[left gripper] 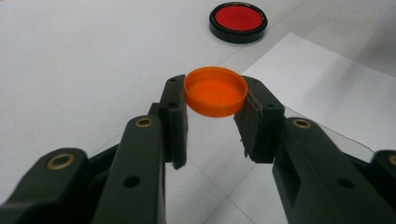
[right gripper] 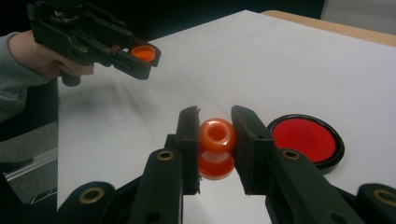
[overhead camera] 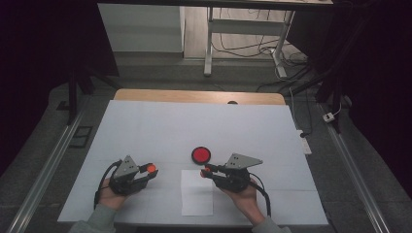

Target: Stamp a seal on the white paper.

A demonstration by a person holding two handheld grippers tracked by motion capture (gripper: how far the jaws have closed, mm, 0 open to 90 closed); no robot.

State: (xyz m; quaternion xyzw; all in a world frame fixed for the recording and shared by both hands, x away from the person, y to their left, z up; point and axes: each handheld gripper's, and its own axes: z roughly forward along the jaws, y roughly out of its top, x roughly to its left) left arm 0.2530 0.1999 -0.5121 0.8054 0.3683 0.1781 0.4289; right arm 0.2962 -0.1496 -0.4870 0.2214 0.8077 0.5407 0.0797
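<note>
My left gripper [left gripper: 215, 109] is shut on a shallow orange cap [left gripper: 215, 91], hollow side up, held above the white table. In the high view that gripper [overhead camera: 151, 169] sits at the front left with the cap [overhead camera: 151, 168] at its tips. My right gripper [right gripper: 215, 140] is shut on an orange spool-shaped piece [right gripper: 216, 147] with a hole at its top end. From above, the right gripper [overhead camera: 206, 171] points left, near the white sheet. A red disc in a black rim [overhead camera: 200, 155] lies flat on the table just beyond it, shown also as the red disc [right gripper: 306, 138] and the red disc [left gripper: 238, 20].
A white sheet of paper [overhead camera: 197, 194] lies between my hands near the front edge. The table's white cover [overhead camera: 194, 126] ends at a wooden strip [overhead camera: 199, 95] at the back. Desk legs and cables stand on the floor beyond.
</note>
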